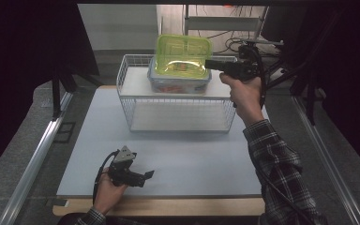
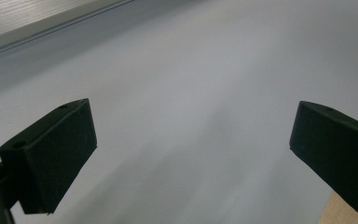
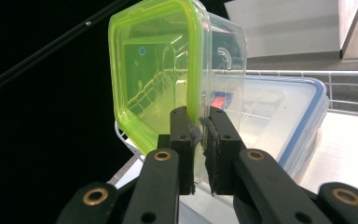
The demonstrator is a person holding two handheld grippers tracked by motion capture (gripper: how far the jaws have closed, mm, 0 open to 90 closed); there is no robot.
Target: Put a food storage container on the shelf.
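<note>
A clear food box with a lime-green lid hangs tilted on its edge above a clear box with a blue-rimmed lid. My right gripper comes in from the right and is shut on the green-lidded box's rim. In the right gripper view the two pads pinch that rim, with the green lid to their left and the blue-rimmed box behind. The blue-rimmed box rests on the top shelf of a white wire rack. My left gripper lies at the table's front left, open, nothing between its pads.
The white table mat stretches in front of the rack, ending in a wooden front edge. A metal rail runs along the left side. Cables and a stand sit behind the rack.
</note>
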